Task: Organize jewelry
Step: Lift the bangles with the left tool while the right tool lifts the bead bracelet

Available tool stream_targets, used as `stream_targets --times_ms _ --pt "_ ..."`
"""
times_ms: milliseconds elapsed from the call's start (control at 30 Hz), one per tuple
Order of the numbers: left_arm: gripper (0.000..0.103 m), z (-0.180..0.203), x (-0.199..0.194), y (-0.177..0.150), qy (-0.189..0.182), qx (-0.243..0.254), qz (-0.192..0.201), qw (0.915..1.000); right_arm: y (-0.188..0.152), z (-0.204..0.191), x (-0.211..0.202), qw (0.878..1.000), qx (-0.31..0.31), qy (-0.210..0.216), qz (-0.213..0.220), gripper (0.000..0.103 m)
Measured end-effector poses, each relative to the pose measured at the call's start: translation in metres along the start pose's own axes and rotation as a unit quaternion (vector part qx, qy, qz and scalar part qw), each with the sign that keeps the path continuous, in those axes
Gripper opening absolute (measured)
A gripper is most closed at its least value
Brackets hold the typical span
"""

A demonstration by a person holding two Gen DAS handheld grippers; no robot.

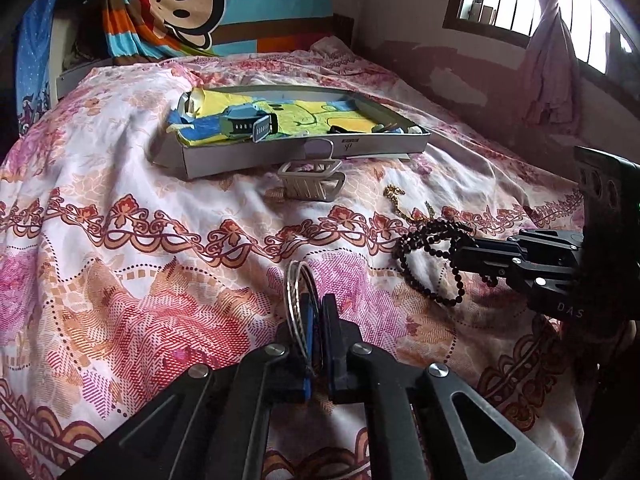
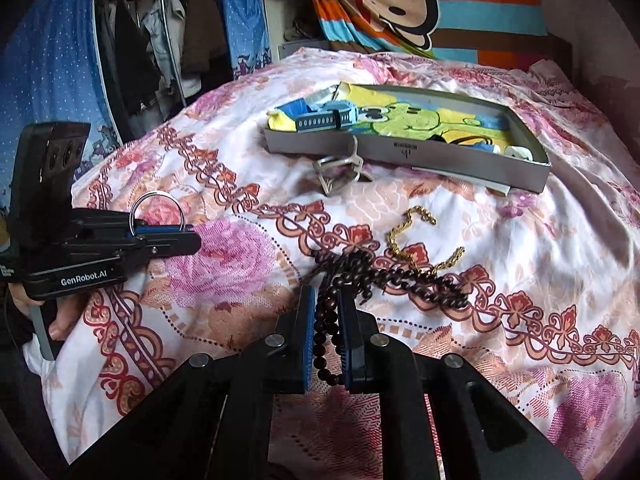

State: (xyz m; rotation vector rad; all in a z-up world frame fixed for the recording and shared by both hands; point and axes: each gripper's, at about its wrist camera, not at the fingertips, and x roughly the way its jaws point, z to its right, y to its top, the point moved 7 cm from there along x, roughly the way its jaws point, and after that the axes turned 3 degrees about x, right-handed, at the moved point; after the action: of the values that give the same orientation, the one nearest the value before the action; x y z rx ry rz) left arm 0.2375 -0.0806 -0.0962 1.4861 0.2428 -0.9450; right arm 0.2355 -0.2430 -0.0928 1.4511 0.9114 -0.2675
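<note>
Left gripper [image 1: 316, 320] clamped on silver bangles [image 1: 298, 312], rings standing upright between the blue pads, held over the floral bedsheet [image 1: 120, 240]; the side view from the right wrist shows the same bangles [image 2: 158, 210] sticking up out of the closed fingers. Right gripper [image 2: 326, 320] nearly closed on a strand of the dark bead necklace [image 2: 384, 280]: beads run down between its pads, and the rest lies bunched on the sheet just ahead of the tips. From the left wrist view that bead necklace [image 1: 432, 248] sits at the right gripper's tip, off to the right of the bangles. Gold chain [image 2: 424, 236] lies loose just beyond the beads, touching or overlapping them. Further out, a metal buckle-like clip [image 2: 340, 172] rests against the front wall of the grey box [image 2: 400, 152], directly between the chain and the box. Box is open-topped, lined with yellow-green cartoon paper, a blue watch [image 2: 328, 118] at its left end. Striped monkey blanket [image 2: 400, 4] hangs at the back.
</note>
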Motion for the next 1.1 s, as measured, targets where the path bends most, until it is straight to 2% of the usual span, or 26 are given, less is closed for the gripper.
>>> stream_targets --times_ms 200,567,700,867,1100 --pt "0.004 0.007 -0.012 0.005 0.007 0.018 0.03 0.9994 0.005 -0.008 -0.003 1.0 -0.012 0.005 0.018 0.01" --pt "0.003 0.021 -0.037 0.025 -0.02 0.013 0.06 0.9979 0.029 -0.019 -0.03 0.997 -0.026 0.001 0.076 0.009" --pt "0.003 0.029 -0.044 0.028 -0.022 0.021 0.056 0.998 0.035 -0.017 -0.042 0.995 -0.017 -0.006 0.093 0.009" --pt "0.003 0.03 -0.046 0.034 -0.03 -0.002 0.047 0.9984 0.054 -0.011 -0.057 0.992 0.014 0.001 0.127 0.009" --pt "0.003 0.021 -0.03 0.072 -0.013 -0.013 0.028 0.9994 0.1 0.011 -0.064 0.984 0.045 0.008 0.174 0.009"
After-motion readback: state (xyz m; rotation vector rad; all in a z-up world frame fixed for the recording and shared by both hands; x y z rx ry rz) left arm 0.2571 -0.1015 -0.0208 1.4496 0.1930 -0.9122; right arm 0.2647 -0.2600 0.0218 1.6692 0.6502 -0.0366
